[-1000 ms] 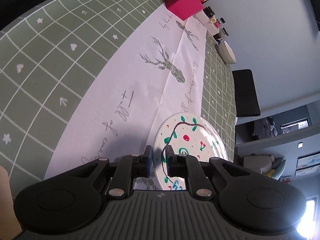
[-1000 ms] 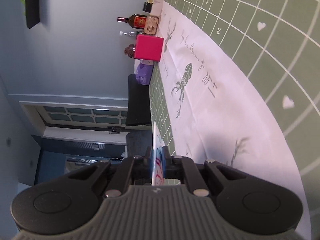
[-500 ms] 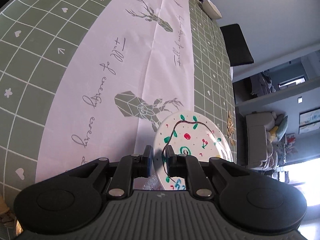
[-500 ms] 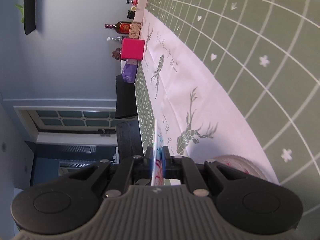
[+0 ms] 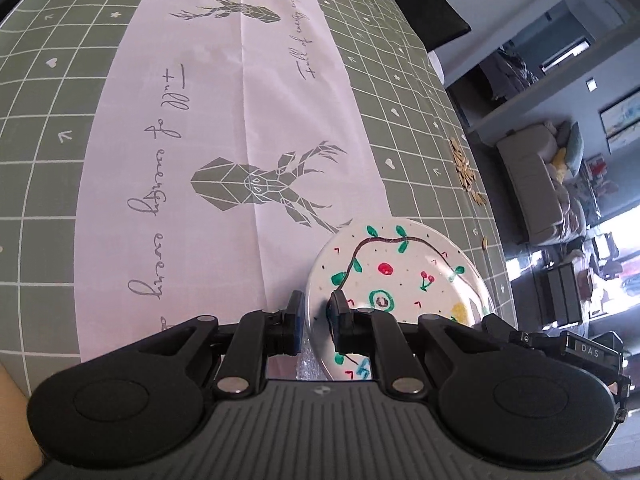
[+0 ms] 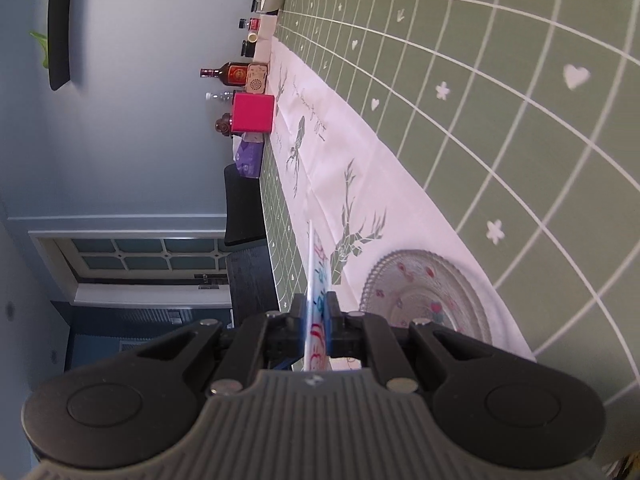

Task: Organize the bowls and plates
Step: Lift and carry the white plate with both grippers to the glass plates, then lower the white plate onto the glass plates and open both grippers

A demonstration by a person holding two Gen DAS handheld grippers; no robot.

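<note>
Mid-carry above the table: the left gripper [image 5: 314, 316] pinched a white vine-painted plate [image 5: 400, 276]; the right gripper [image 6: 318, 312] pinched a thin white plate [image 6: 314, 280] edge-on. Next probably called for stacking onto the bead-rimmed glass plate [image 6: 424, 292].

Glossy painted plate [image 5: 400, 276], matt cloth runner [image 5: 224, 120], beaded clear glass plate [image 6: 432, 292], ribbed black plastic hand-held gripper [image 5: 315, 316].

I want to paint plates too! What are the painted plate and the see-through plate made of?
Painted plate: probably glazed ceramic, white with a glossy glare patch.
See-through plate: looks like pressed glass; the white runner shows through its beaded rim.
</note>
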